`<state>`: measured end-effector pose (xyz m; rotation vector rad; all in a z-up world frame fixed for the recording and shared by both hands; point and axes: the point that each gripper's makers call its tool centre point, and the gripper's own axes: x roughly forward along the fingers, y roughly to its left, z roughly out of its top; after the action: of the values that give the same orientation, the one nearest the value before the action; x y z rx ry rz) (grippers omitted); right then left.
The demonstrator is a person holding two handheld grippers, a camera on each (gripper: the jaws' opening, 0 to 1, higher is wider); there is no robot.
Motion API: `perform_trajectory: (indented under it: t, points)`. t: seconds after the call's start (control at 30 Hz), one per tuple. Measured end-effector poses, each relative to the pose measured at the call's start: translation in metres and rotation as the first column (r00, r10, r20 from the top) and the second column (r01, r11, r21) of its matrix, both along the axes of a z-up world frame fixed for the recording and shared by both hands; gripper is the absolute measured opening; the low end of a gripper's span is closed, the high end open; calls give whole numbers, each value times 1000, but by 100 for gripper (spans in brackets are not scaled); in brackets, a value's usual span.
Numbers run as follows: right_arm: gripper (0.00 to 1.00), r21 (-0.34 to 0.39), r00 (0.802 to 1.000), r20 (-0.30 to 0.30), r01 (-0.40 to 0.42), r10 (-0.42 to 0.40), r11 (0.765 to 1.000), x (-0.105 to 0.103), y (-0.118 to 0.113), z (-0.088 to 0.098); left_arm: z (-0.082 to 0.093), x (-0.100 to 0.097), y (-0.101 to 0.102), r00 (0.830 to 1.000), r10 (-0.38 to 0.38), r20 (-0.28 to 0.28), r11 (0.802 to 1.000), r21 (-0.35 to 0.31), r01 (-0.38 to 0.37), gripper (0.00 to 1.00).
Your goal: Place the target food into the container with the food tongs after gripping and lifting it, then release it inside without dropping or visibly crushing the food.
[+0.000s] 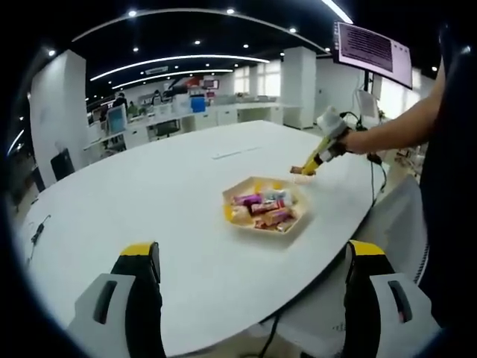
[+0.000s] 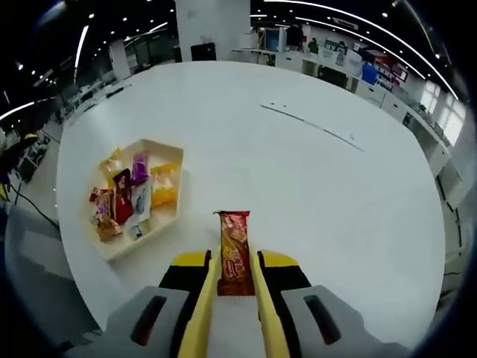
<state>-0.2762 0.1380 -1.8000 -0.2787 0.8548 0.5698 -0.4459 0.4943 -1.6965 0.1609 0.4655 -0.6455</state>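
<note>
The scene is lit evenly from above by curved ceiling light strips point(image 1: 179, 58) and small round spotlights, seen against a dark ceiling. Daylight is added by windows point(image 1: 261, 77) at the far wall, which are blown out to white. The white counter point(image 1: 171, 194) is rendered bright and almost shadowless; only faint, soft shading is seen beside the tray point(image 2: 173, 209) in the right gripper view. No hard glare is seen on the counter. Straight lines are bent strongly toward the edges of both views by the fisheye lens. Distant desks are rendered soft, and fine detail is lost to mild blur and compression.
</note>
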Motion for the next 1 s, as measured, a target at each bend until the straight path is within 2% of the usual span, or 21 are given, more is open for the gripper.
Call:
perform_trajectory:
  t: [0.3, 0.63, 0.8, 0.83, 1.0]
  points:
    - [23, 13, 997, 36, -68, 67, 998, 1, 29, 22, -1, -2, 2, 1000, 4, 1, 1000, -4, -4, 100]
    - [23, 36, 986, 56, -157, 155, 987, -2, 68, 37, 1, -1, 3, 1000, 10, 10, 1000, -13, -10, 100]
    - [23, 58, 977, 61, -206, 203, 977, -7, 86, 44, 1, -3, 2, 1000, 9, 10, 1000, -14, -9, 100]
    - [23, 60, 975, 60, -218, 215, 974, -9, 92, 46, 3, -2, 2, 1000, 10, 26, 1000, -4, -10, 100]
    - [23, 53, 957, 77, -285, 281, 957, -17, 112, 54, 4, -1, 4, 999, 22, 35, 1000, -6, -22, 100]
